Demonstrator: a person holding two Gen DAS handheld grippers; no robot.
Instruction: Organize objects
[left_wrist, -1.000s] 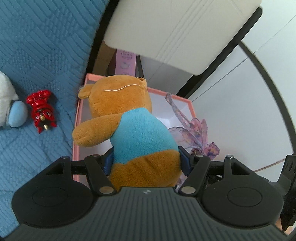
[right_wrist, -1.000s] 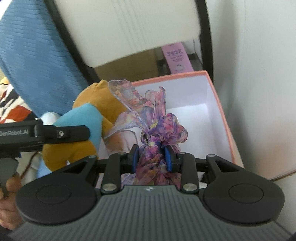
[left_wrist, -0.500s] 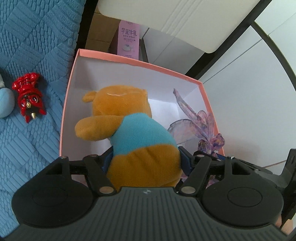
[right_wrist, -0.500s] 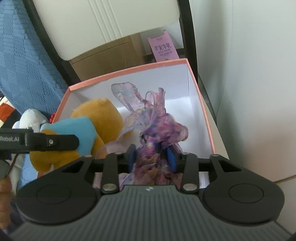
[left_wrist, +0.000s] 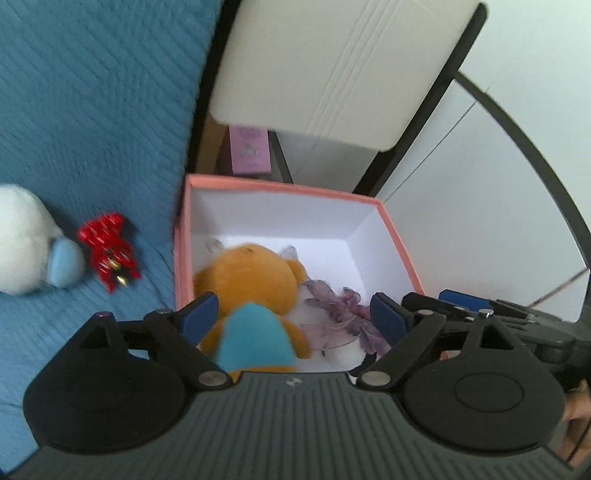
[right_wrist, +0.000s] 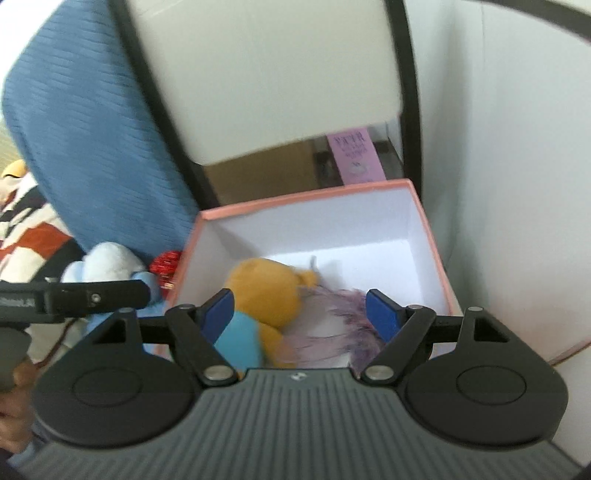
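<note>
A brown plush bear in a blue shirt (left_wrist: 255, 295) (right_wrist: 264, 295) lies inside the pink box (left_wrist: 400, 236) (right_wrist: 432, 236) with white walls. Beside it on the right lies a purple ribbon bow (left_wrist: 340, 314) (right_wrist: 343, 314). My left gripper (left_wrist: 295, 314) hangs above the box, its jaws opening and clear of the bear. My right gripper (right_wrist: 301, 312) is also above the box, jaws opening, with the bow lying loose below them. Each gripper shows at the edge of the other's view.
A red hair clip (left_wrist: 109, 254) (right_wrist: 166, 264) and a white-and-blue plush (left_wrist: 26, 247) (right_wrist: 107, 266) lie on the blue bedspread (left_wrist: 92, 110) left of the box. A white chair (left_wrist: 332, 70) and a pink carton (left_wrist: 249, 151) (right_wrist: 356, 155) stand behind. A white wall is on the right.
Both grippers opened and rose. The bear dropped out of the left gripper and the bow out of the right one; both now lie in the box.
</note>
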